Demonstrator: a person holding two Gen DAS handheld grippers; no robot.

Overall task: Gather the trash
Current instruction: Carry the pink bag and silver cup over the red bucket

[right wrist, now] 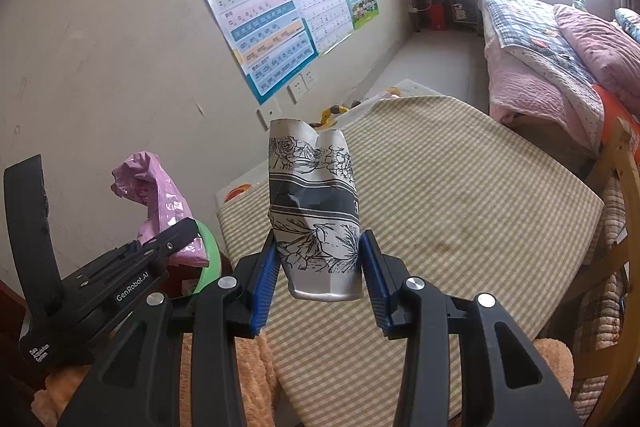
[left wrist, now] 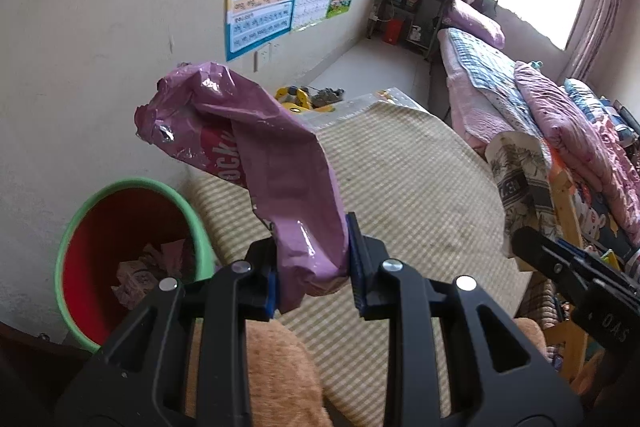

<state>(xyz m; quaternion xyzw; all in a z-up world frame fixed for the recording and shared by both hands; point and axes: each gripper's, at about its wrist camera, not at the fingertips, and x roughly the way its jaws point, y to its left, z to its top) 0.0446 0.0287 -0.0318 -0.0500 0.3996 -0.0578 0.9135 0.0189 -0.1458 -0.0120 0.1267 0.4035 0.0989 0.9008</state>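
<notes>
**Kid:** What r u holding?

**Me:** Two bits of trash. My left gripper (left wrist: 312,263) pinches the bottom end of a pink snack wrapper (left wrist: 256,155). My right gripper (right wrist: 320,267) pinches a squashed paper cup (right wrist: 316,211) w/ black flowers on it, near its bottom.

**Kid:** Are they heavy?

**Me:** Nope, I think both r super light. The wrapper is thin, soft & shiny, so prob slippery. It flops over at the top. Best to grab it where it's bunched up thick, like I do now.

**Kid:** And the cup?

**Me:** Thin paper, already dented. Squeeze too hard & it folds flat, too soft & it may slide out. The bottom rim looks stiffest, so low down is the good spot.

**Kid:** Where do they go?

**Me:** See the red bin w/ green rim (left wrist: 132,259)? It sits on the floor by the wall, just left of the checked mat (left wrist: 408,195). The wrapper hangs up high near it, not over the hole yet I think. The cup is over the mat, farther from the bin.
</notes>
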